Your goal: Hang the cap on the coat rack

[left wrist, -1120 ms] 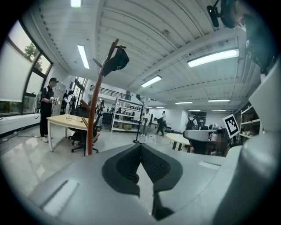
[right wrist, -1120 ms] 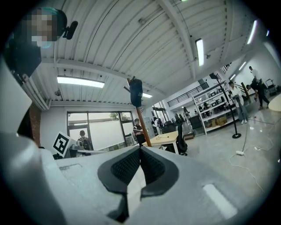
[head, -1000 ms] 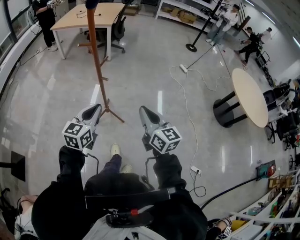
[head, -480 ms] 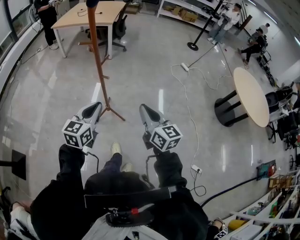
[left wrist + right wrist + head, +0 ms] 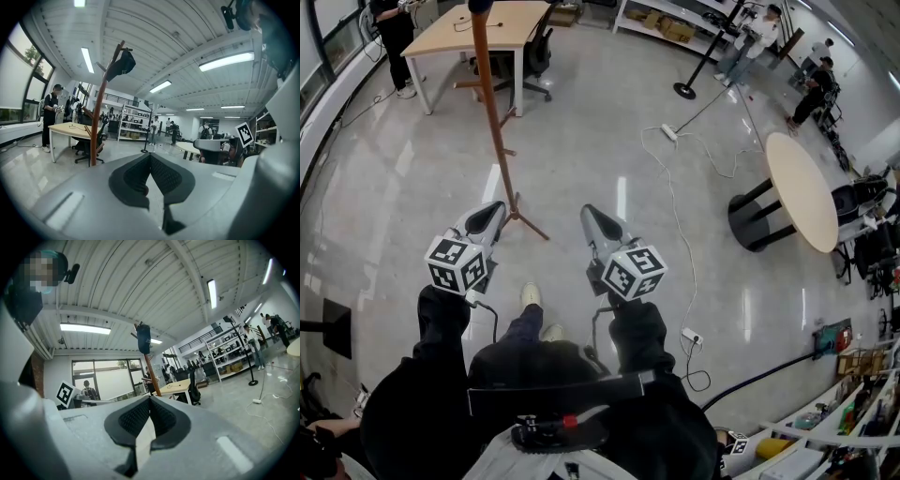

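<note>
Cap (image 5: 121, 64) hangs at the very top of the rack (image 5: 494, 112), on a peg beside the pole. It is dark, and it is far from both grippers.

The person stands a few steps back from the rack. Both arms (in dark sleeves) are held low in front of the body, side by side and a little apart. The left gripper (image 5: 494, 211) points forward, and in the head view its tip shows near the rack's foot. The right gripper (image 5: 587, 216) points forward too, over bare floor (image 5: 581, 141). Both are tipped upward, so each gripper view takes in the ceiling and the top of the rack. The marker cubes sit at the back ends, near the person's hands.

The left gripper's jaws are pressed together with nothing between them. The right gripper's jaws are pressed together too, and they hold nothing.

The cap's long side runs up and down along the pole. In the right gripper view it looks thin and hangs straight down. In the left gripper view it leans a bit, with its lower end toward the left. I cannot tell which end is the brim.

A desk (image 5: 469, 33) stands behind the rack, and a round table (image 5: 802, 192) is off to the right.
</note>
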`<state>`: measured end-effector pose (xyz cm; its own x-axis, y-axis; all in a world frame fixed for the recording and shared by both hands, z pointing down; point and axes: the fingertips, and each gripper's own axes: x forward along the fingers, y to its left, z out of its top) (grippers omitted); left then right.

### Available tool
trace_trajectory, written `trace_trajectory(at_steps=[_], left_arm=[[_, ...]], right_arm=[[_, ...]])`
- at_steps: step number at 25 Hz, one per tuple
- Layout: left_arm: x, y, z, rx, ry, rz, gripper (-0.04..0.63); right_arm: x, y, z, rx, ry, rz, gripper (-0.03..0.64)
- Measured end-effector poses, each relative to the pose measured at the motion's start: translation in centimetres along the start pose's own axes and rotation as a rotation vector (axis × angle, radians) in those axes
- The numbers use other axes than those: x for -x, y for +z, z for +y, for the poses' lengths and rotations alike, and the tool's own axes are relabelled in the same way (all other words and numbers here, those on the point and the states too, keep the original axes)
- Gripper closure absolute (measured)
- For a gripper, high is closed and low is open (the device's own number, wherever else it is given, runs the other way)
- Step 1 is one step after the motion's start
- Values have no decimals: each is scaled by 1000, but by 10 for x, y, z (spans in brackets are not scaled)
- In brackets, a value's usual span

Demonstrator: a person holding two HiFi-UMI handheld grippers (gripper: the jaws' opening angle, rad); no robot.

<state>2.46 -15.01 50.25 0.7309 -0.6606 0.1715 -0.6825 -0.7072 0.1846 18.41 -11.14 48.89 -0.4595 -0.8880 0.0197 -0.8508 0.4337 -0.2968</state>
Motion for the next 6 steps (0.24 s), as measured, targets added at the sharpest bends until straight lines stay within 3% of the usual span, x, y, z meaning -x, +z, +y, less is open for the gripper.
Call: trace_trajectory(at_steps=[6], left_arm=[[1,0,-2,-6,0,-1,592]], right_arm=[[1,-3,3,4,8,4,614]])
